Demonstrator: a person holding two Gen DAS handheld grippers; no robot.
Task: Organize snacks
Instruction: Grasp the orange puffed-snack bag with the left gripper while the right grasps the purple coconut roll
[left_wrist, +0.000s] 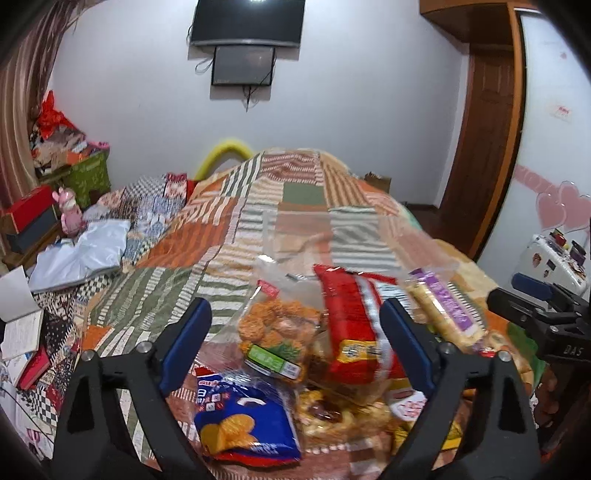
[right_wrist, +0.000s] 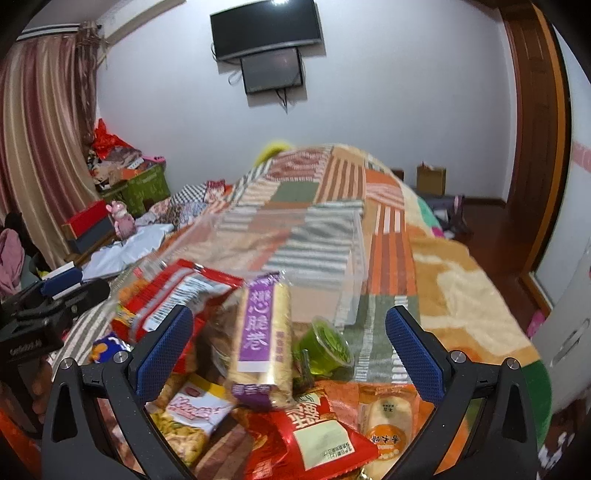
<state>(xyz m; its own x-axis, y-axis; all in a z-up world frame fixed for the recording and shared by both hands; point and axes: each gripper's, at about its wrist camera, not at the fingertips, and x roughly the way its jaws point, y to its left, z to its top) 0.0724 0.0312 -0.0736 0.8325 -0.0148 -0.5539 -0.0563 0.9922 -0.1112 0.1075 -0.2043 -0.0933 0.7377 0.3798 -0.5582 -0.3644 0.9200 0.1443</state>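
Snacks lie heaped on a patchwork blanket spread over a bed, seen from both wrist cameras. The left gripper hangs above the pile with its blue-padded jaws spread and nothing pressed between them; in its view a clear bag of orange fried snacks and a red packet appear between the fingers, while a blue biscuit bag lies nearer the camera. The red packet leans on the clear bag. To the right of it rests a long pale roll with a purple label, tilted away from the camera.

The right gripper is likewise released, its jaws wide apart over the same heap and touching nothing. Between its fingers the purple-labelled roll stands out, lying lengthwise on other packets, with a small green jelly cup just beside it on the right. Below these lie a red pouch with a pale label, an orange-wrapped cake and a packet of yellow nuts. Each camera catches the other gripper at the edge of its view.

A clear plastic box sits on the blanket behind the pile; its content cannot be told. Two dark screens hang on the far wall.
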